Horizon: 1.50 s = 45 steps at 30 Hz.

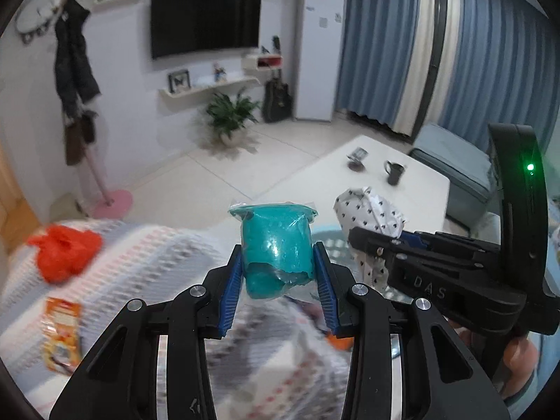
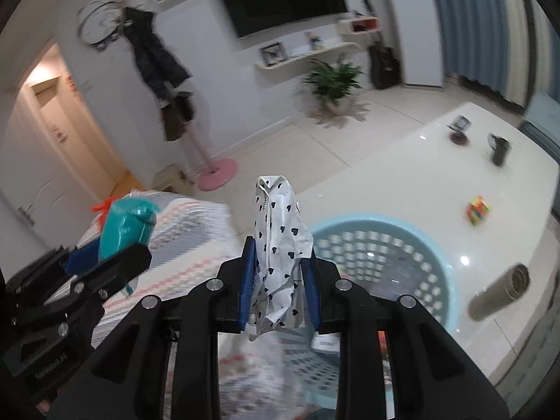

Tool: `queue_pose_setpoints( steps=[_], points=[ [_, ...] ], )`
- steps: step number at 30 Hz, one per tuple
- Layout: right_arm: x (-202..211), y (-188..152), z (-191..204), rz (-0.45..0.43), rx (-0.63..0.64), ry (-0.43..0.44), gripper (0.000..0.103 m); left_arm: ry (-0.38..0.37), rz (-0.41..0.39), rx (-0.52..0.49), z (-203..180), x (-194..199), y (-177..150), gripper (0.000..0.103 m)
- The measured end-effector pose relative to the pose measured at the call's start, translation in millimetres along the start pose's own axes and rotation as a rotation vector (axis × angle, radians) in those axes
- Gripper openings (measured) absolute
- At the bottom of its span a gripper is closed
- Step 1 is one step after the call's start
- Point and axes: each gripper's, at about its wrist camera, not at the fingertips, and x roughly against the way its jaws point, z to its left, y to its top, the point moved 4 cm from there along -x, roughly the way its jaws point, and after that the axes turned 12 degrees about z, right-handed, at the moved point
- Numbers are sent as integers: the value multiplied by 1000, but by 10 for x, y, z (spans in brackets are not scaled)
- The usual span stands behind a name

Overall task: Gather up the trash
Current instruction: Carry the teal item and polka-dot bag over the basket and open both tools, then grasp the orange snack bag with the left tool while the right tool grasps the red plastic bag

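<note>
White table (image 2: 402, 182) w/ blue basket (image 2: 444, 262), mug (image 2: 498, 148); tiled floor (image 2: 297, 136) beyond.

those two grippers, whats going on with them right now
A person is collecting trash with a gripper in each hand. The left gripper is shut on a teal plastic bag, and the right gripper is shut on a white wrapper with black hearts. Both are held up over the sofa's edge, beside a light blue basket on the white table.

A home living room. A black flat television (image 1: 205, 21) hangs on the white wall above a leafy potted plant (image 1: 231, 113). Blue pleated curtains (image 1: 490, 52), a tall white fridge (image 1: 318, 52) and a glossy white tabletop (image 2: 402, 175) complete it.
</note>
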Motion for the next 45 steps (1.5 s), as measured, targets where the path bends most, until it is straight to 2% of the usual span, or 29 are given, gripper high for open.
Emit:
queue_pose_setpoints(
  steps=[2, 9, 15, 16, 19, 20, 21, 23, 24, 33, 35, 37, 45],
  points=[
    [-15, -24, -234, 5, -40, -35, 23, -23, 40, 14, -66, -198, -31, 38],
    [-192, -217, -827, 80, -145, -68, 23, -122, 170, 45, -286, -752, -198, 38],
    [-344, -334, -1054, 132, -196, -47, 26, -124, 206, 24, -427, -895, -281, 39],
    [-354, -341, -1071, 133, -198, -30, 26, -122, 208, 22, -447, -909, -283, 40],
    [-373, -368, -1089, 141, -196, -31, 27, -121, 211, 22, -443, -912, -299, 53],
    [-373, -376, -1091, 143, -198, -31, 32, -122, 209, 26, -431, -904, -310, 57],
    [-370, -386, -1091, 146, -206, -24, 41, -126, 207, 28, -443, -889, -317, 59],
    [-350, -392, -1102, 137, -217, -17, 49, -122, 200, 29, -442, -852, -326, 61],
    [-333, -393, -1105, 133, -218, -19, 50, -115, 197, 31, -431, -817, -343, 65],
    [-194, -397, -1000, 115, -203, -7, 50, -112, 144, 77, -287, -547, -387, 68],
    [-182, -401, -919, 124, -195, 29, 50, -115, 131, 92, -243, -481, -380, 68],
    [-161, -405, -809, 128, -177, 77, 50, -104, 113, 103, -203, -393, -389, 68],
    [-6, -381, -29, 80, 11, 60, 55, -22, 11, 244, 396, 180, -509, 68]
  ],
)
